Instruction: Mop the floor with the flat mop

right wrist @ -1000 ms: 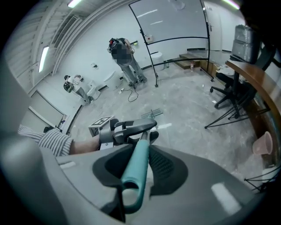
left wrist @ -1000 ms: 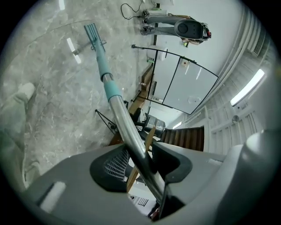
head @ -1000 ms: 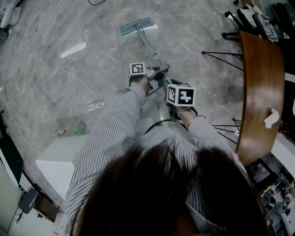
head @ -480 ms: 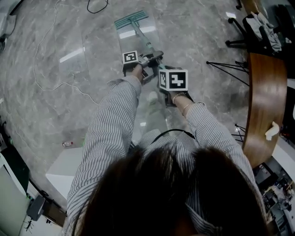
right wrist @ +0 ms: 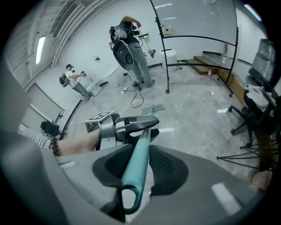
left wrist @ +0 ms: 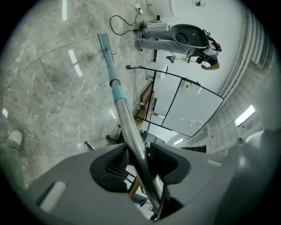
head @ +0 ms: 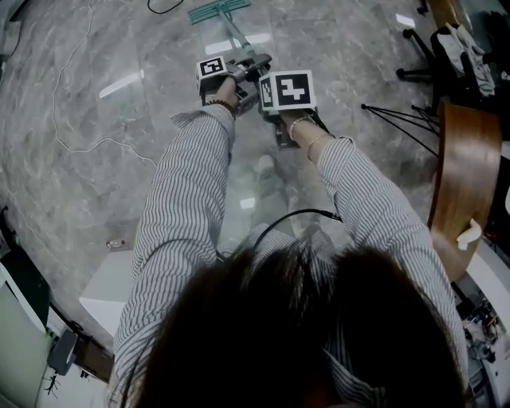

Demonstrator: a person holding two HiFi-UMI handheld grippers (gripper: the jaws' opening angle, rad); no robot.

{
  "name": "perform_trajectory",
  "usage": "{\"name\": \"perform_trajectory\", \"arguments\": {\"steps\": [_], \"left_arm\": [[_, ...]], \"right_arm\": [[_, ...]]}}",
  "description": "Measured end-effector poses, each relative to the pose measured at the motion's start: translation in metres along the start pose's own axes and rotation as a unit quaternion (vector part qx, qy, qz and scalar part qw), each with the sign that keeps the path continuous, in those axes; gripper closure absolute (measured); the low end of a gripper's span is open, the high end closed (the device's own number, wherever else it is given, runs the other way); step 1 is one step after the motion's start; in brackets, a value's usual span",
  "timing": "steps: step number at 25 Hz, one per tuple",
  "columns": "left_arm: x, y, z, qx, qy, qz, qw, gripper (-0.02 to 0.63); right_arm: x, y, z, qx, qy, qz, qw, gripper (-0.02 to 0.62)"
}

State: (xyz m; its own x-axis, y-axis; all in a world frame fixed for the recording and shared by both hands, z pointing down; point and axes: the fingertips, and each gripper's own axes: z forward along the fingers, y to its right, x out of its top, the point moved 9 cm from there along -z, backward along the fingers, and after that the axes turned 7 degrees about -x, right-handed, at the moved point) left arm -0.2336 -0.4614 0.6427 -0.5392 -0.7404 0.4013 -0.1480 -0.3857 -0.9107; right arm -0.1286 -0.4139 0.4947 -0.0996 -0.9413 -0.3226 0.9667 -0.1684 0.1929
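The flat mop's teal head [head: 217, 9] lies on the grey marble floor at the top of the head view, far out in front of me. Its pole [left wrist: 120, 103] runs back between both grippers. My left gripper [head: 253, 67] is shut on the metal part of the pole [left wrist: 139, 154]. Just behind it, my right gripper [head: 269, 102] is shut on the teal handle end [right wrist: 137, 167]. From the right gripper view I see the left gripper [right wrist: 127, 125] ahead and the mop head [right wrist: 153, 108] beyond it.
A white cable [head: 72, 119] trails over the floor at left. A white box [head: 107, 295] stands at lower left. A curved wooden table [head: 466, 183] and office chairs [head: 450, 48] are at right. People [right wrist: 129, 48] stand by a glass partition [right wrist: 197, 39].
Both grippers have pushed forward with the pole, arms stretching out. The mop head has slid farther away across the floor, toward the top of the head view.
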Motion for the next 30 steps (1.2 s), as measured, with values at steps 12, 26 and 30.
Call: {"name": "perform_trajectory", "arguments": {"steps": [12,26,30], "left_arm": [[0.034,0.012,0.012,-0.029,0.033,-0.023,0.9988,0.474],[0.013,-0.017,0.006,-0.044,0.051,-0.031,0.9973,0.483],[-0.019,-0.027,-0.002,-0.042,0.055,-0.039,0.9968,0.486]], "right_arm": [[0.038,-0.004,0.025,-0.008,-0.017,-0.010,1.000,0.479],[0.008,0.004,0.020,-0.018,-0.021,-0.017,0.999,0.482],[-0.023,0.009,0.011,-0.020,-0.024,-0.021,0.999,0.482]]}}
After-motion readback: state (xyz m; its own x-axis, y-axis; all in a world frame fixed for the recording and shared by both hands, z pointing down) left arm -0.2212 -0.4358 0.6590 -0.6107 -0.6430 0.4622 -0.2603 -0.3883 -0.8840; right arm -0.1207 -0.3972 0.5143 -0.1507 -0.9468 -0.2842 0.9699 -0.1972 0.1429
